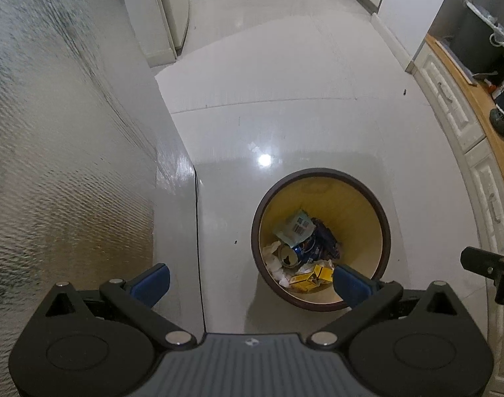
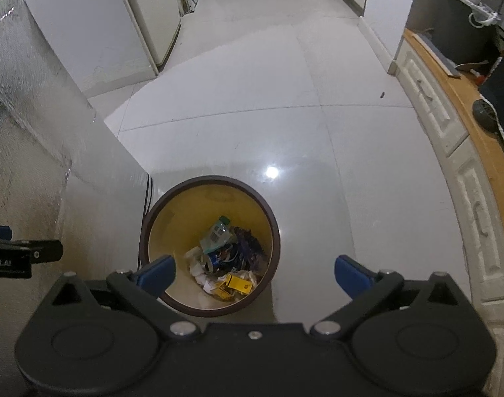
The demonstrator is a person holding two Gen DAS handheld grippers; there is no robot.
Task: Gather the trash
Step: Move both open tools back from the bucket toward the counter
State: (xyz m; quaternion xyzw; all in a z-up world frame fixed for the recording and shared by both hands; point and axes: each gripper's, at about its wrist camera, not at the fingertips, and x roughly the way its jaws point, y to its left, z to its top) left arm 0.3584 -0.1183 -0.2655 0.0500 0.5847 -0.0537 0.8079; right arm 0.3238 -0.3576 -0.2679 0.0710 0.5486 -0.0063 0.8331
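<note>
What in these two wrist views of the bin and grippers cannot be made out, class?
- Bin near rim: left wrist view, hidden behind the left gripper finger.
- Yellow box print: too small.
- Countertop items: cut by the edge.
- Bin floor: buried under trash.

We look down on a glossy pale tiled floor (image 2: 238, 76) carrying a bright spot of reflected light (image 2: 272, 172). On the left rises a wall with a rippled, silvery surface (image 1: 53, 139). Along the right runs a white panelled cabinet (image 2: 477, 198) under a wooden countertop (image 2: 463, 112). In the far distance the floor narrows into a passage between white walls (image 2: 79, 29).
</note>
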